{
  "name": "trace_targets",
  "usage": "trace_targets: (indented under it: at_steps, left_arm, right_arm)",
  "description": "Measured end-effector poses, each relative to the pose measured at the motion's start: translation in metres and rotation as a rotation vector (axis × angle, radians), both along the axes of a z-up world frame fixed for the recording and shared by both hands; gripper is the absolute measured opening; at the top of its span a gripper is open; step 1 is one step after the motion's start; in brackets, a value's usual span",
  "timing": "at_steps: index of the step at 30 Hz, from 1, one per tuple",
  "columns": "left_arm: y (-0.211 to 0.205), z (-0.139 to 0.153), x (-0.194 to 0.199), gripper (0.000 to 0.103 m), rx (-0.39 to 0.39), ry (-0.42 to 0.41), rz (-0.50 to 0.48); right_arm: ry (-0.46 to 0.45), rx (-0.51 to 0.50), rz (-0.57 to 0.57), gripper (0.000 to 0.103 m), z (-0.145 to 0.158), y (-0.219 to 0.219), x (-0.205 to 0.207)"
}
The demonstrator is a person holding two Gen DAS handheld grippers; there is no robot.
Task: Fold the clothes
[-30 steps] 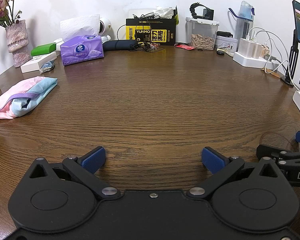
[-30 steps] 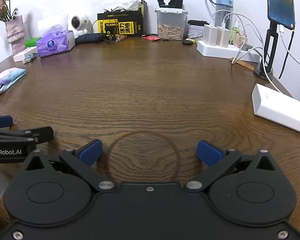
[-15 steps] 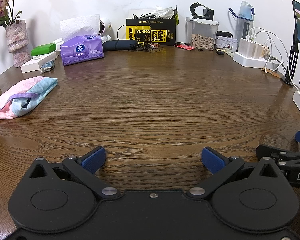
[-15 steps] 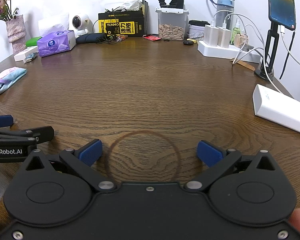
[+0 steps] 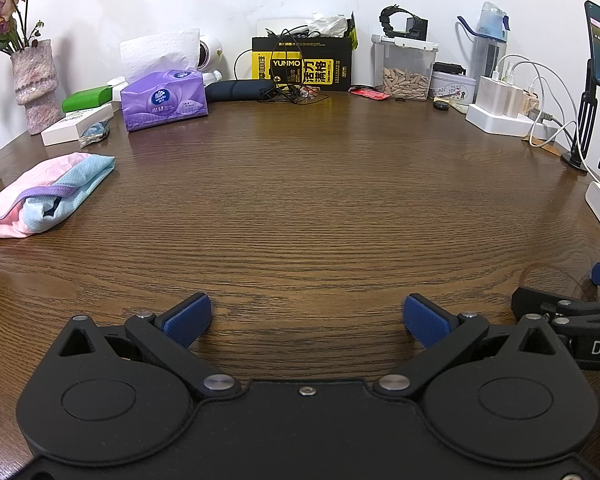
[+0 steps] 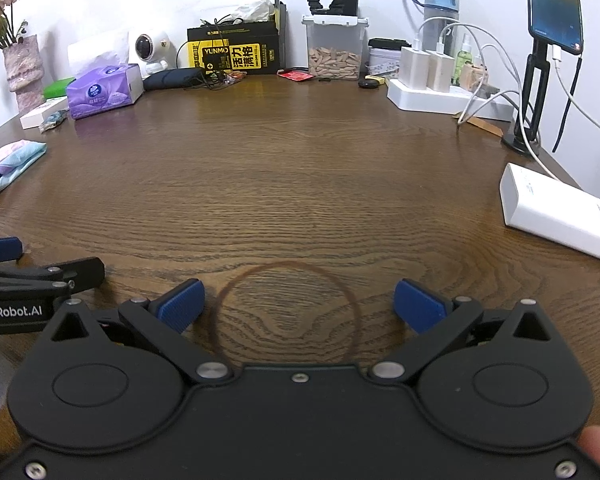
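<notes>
Far off to the left of the left gripper (image 5: pixel 307 316), near the table's left edge, lies the folded cloth (image 5: pixel 48 194). It is pink and light blue with a purple band, and it sits flat on the brown wooden table (image 5: pixel 300 200). Nothing is touching it. Behind the cloth stand a vase (image 5: pixel 34 84) with dried roses, a white box (image 5: pixel 78 126) and a purple tissue pack (image 5: pixel 164 100) with a white tissue sticking up.

The left gripper sits low over the table with its two blue pads (image 5: pixel 188 318) spread wide apart. It holds nothing (only bare wood shows between the pads). Straight ahead of it, by the wall, are a black and yellow box (image 5: pixel 302 64) and a clear tub (image 5: pixel 404 68) of pale seeds.

Just beside it, on its right, is the right gripper (image 6: pixel 298 306). Its blue pads (image 6: pixel 418 306) are also spread wide, and it holds nothing. A dark ring mark (image 6: pixel 286 312) on the wood lies between its pads. A fingertip (image 6: pixel 598 446) peeks in at the bottom right corner of the right wrist view.

Ahead and to the right of the right gripper are a white power strip (image 6: pixel 440 98) with chargers, a water bottle (image 6: pixel 440 4), and a phone (image 6: pixel 554 0) on a black stand. A long white box (image 6: pixel 560 212) lies near its right side.
</notes>
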State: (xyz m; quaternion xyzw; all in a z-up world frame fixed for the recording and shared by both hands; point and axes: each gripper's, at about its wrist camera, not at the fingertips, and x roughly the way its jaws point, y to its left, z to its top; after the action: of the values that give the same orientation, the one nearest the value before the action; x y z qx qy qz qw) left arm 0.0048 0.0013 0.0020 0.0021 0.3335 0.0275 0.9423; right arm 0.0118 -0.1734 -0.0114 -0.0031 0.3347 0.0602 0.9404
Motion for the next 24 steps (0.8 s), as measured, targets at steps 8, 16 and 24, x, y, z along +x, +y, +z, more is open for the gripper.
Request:
trace_targets:
  at_steps: [8, 16, 24]
  left_arm:
    - [0.0001, 0.0000, 0.0000, 0.103, 0.000, 0.000, 0.000]
    - [-0.0004, 0.0000, -0.0002, 0.103, 0.000, 0.000, 0.000]
    - [-0.0003, 0.0001, 0.0004, 0.103, 0.001, 0.000, 0.001]
  right_arm:
    - [-0.002, -0.005, 0.021, 0.103, -0.0002, 0.0025, -0.0030]
    - [-0.001, -0.004, -0.011, 0.103, 0.0003, 0.0059, 0.0003]
    - [0.000, -0.002, -0.022, 0.103, -0.0001, 0.0066, 0.0005]
